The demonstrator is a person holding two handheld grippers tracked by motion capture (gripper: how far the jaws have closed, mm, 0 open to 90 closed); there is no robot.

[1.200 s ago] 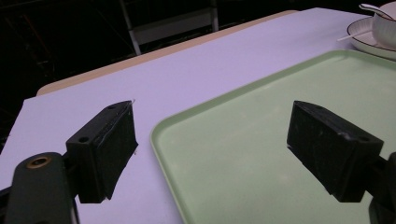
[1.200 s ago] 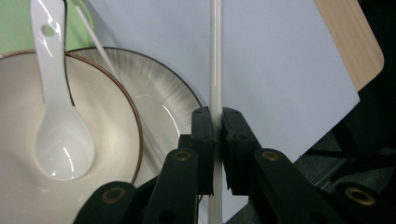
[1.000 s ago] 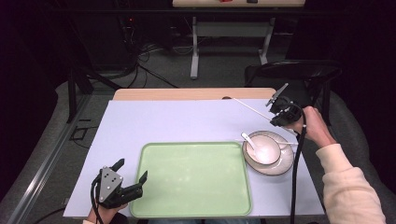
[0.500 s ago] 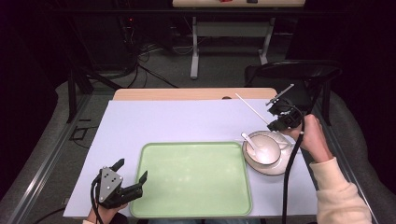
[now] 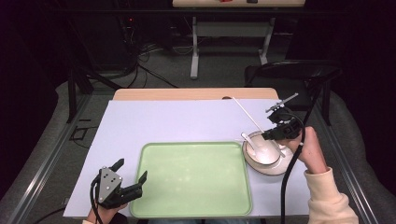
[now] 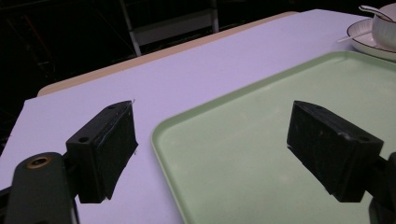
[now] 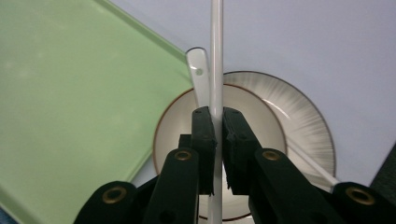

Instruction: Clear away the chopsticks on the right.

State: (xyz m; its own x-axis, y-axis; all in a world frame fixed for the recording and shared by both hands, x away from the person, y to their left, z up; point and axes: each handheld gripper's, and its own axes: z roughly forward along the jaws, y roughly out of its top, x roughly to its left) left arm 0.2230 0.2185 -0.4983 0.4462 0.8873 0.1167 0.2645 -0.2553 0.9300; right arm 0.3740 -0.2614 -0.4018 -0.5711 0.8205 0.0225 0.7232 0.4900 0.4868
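The right gripper (image 5: 268, 135) is clenching a thin white chopstick (image 5: 246, 114) between its two black jaws, and in the right gripper view the chopstick (image 7: 216, 56) is running straight up out of the closed pads toward the top edge. The person's right hand (image 5: 310, 151) is holding this gripper just above a white bowl (image 5: 264, 151) that is sitting on a brown-rimmed saucer (image 5: 280, 169) at the right side of the table. A white ceramic spoon (image 5: 248, 142) is lying in the bowl with its handle leaning over the rim toward the green tray (image 5: 194, 179); in the right gripper view the spoon handle (image 7: 198, 74) is showing just left of the chopstick. A second white chopstick (image 7: 310, 163) is resting across the saucer beside the bowl.

The left gripper (image 5: 128, 186) is hanging released at the near left corner of the tray, its jaws spread wide with nothing between them. In the left gripper view one jaw is standing over the pale lavender table cover (image 6: 187, 79) and the other over the tray (image 6: 243, 140), with the bowl (image 6: 385, 28) and saucer far off at the upper right.
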